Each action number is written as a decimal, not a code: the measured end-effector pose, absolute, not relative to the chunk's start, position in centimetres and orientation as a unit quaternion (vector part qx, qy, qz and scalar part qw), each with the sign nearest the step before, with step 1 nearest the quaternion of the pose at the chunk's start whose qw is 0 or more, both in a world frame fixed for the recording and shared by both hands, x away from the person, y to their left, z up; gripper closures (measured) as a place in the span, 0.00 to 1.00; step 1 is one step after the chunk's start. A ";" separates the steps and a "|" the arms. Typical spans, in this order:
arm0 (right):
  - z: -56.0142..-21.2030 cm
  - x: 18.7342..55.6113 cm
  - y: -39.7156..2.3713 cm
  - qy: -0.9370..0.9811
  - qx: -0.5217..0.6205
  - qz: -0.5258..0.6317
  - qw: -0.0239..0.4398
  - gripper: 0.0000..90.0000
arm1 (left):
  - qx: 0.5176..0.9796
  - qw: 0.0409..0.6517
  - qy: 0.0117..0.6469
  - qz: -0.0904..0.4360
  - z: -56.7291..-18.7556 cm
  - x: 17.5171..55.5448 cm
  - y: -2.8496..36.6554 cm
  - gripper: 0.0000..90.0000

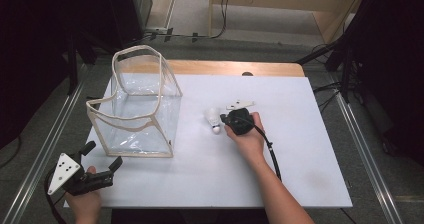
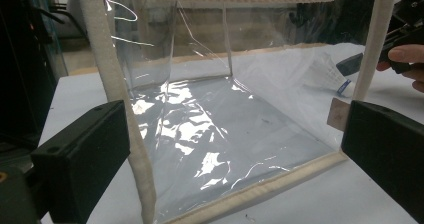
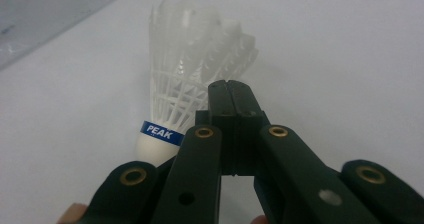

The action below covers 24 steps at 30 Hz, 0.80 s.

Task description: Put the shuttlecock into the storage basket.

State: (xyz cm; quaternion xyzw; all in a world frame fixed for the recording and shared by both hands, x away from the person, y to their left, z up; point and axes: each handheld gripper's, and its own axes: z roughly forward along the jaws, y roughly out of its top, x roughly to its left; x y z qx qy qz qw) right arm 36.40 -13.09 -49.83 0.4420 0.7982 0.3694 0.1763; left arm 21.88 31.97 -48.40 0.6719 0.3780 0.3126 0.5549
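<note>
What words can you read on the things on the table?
"PEAK": white letters on the blue band around the white cork end of the white feathered shuttlecock.
No words can be made out on the clear plastic bag with cream fabric edging, nor on the black right gripper.
</note>
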 end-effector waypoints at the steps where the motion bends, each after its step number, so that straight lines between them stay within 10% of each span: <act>1: -49.8 36.4 -13.0 0.799 0.440 0.371 0.176 0.98 | 0.672 0.555 0.378 0.313 -48.4 21.9 32.0 0.00; 5: -49.4 36.0 -13.0 0.794 0.437 0.384 0.177 0.93 | 0.671 0.556 0.378 0.312 -48.4 21.9 32.0 0.00; 10: -48.0 35.2 -13.3 0.787 0.428 0.418 0.155 0.60 | 0.672 0.555 0.378 0.312 -48.4 21.9 32.0 0.00; 13: -47.8 34.9 -12.9 0.801 0.419 0.404 0.143 0.08 | 0.672 0.555 0.378 0.312 -48.4 21.9 32.0 0.00; 15: -48.0 34.8 -12.7 0.805 0.421 0.397 0.130 0.00 | 0.672 0.555 0.378 0.312 -48.4 21.9 32.0 0.00; 24: -48.6 34.2 -11.6 0.824 0.391 0.394 0.112 0.05 | 0.672 0.555 0.378 0.312 -48.4 21.9 32.0 0.00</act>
